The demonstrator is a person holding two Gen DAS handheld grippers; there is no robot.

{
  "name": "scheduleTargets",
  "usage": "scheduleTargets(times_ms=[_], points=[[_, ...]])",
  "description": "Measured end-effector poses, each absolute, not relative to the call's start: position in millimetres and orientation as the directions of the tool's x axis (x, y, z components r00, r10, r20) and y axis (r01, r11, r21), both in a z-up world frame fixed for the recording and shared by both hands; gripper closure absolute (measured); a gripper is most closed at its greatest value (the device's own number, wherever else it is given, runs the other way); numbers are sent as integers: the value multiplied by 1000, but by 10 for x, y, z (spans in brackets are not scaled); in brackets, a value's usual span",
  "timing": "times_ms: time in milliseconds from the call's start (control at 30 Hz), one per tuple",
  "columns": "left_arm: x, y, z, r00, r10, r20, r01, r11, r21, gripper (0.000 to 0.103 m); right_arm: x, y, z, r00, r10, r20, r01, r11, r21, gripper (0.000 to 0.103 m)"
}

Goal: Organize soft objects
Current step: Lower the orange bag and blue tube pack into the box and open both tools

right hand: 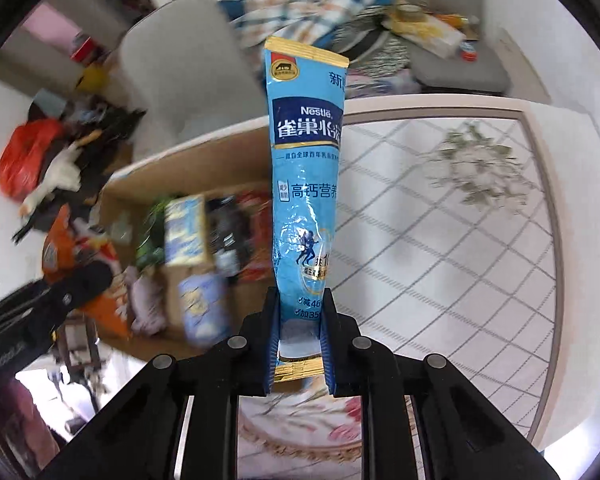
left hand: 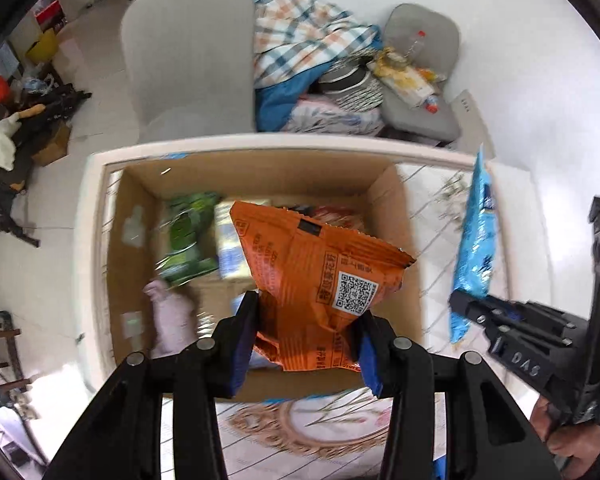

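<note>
Two packets held: left hand-held gripper (left hand: 306,344) clamps orange bag (left hand: 316,276) over box (left hand: 396,216); right hand-held gripper (right hand: 300,344) pinches blue sachet (right hand: 305,184) by its end — it may slip, missing the box.

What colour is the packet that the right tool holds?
The packet is light blue with gold end strips and a dark blue label band, seen best in the right wrist view.

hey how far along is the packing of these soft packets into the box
Partly done. The cardboard box already holds several items, including a green packet and a pink bundle. In hand: the left gripper holds an orange packet above the box, and the right gripper holds a blue Nestle sachet over the table. Both remain to be placed.
</note>
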State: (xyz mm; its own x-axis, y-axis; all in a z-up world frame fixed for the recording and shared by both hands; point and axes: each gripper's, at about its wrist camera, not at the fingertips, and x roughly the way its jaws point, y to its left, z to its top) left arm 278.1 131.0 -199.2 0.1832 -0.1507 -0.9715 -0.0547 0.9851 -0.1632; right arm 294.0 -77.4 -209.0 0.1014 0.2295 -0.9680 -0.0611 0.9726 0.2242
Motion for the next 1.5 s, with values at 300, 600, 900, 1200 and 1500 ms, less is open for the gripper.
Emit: scheduleTargets(times_ms=[300,600,900,1200,1500], points=[[2665,1701,-2834,-3,-79,-997,-109,991,-78,62,2873,-230,-2699,36,128,-991,-74,989,125,84],[2752,1830,-3459,-139,-71,-988,-135,990,-52,60,2921,-107,-3117,-7,44,-999,-70,997,45,84],[2726,1849,-3653,-227,-87,-970,-156,986,-52,60,2942,-158,-3312,-66,25,-998,-38,999,28,79],[2660,1862,-3196,-135,-72,-988,-156,986,-50,46,2929,-189,-3014,-22,66,-998,-20,998,67,53],[2442,1826,-2525,19,-49,-999,-177,983,-51,11,2794,-171,-2636,44,68,-997,-57,996,66,51]])
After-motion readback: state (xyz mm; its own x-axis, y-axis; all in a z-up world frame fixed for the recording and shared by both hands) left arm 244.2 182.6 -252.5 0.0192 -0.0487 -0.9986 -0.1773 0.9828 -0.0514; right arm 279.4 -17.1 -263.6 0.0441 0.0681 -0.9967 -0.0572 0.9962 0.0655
